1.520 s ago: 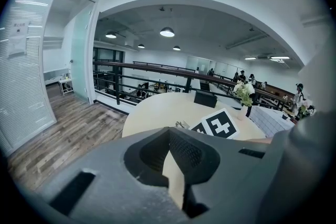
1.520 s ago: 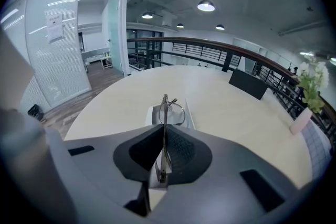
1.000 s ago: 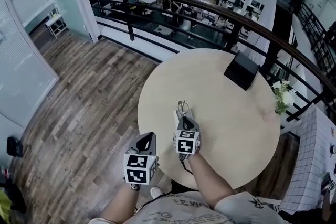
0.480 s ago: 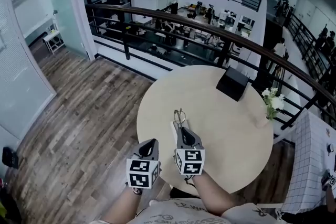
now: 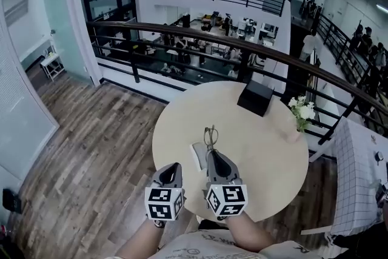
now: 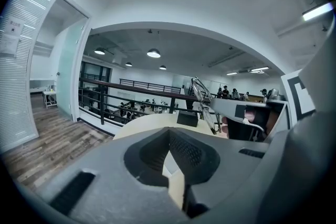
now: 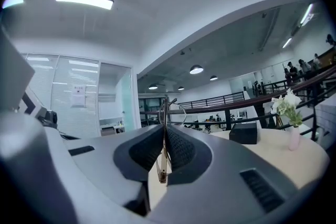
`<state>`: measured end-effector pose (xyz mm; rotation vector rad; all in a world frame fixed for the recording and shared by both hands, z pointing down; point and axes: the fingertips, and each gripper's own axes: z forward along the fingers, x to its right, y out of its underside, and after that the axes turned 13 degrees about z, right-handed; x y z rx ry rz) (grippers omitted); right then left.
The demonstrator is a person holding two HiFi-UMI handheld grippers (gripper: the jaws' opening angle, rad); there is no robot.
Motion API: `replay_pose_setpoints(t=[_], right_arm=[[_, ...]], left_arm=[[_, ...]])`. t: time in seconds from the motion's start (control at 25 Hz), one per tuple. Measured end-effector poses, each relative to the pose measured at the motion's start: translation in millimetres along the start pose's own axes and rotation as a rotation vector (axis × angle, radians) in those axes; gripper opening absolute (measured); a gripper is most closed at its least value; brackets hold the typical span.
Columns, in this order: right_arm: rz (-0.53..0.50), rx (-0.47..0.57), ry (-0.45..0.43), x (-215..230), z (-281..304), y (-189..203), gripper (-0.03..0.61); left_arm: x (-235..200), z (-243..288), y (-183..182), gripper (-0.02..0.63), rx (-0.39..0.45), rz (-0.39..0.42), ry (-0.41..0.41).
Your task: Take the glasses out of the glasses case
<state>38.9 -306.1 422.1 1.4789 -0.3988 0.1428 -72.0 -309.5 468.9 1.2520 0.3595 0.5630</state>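
Thin wire-framed glasses (image 5: 210, 136) hang above the round table (image 5: 267, 161), held by one temple arm. My right gripper (image 5: 213, 156) is shut on that temple; in the right gripper view the lenses (image 7: 169, 109) stand up just past the fingertips of my right gripper (image 7: 164, 136). The white glasses case (image 5: 197, 156) lies on the table just left of the right gripper. My left gripper (image 5: 172, 169) hovers at the table's near edge, shut with nothing in it (image 6: 169, 136). From the left gripper view the glasses (image 6: 203, 103) show to the upper right.
A black box (image 5: 255, 97) sits at the table's far side, and a small vase of white flowers (image 5: 301, 113) at its right edge. A dark railing (image 5: 182, 33) runs behind the table. A checked cloth (image 5: 357, 173) lies to the right.
My right gripper has drawn back toward the person with the glasses, uncovering the white case beside it. The left gripper has barely moved. The head view has shifted.
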Motion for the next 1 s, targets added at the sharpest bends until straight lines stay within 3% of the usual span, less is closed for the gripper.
replay_pose_setpoints(t=[1.0], right_arm=[[-0.006,-0.013,0.052,10,-17,13,0.026]], left_arm=[[15,-6,-2,0.012,0.012,0.017,0.038]])
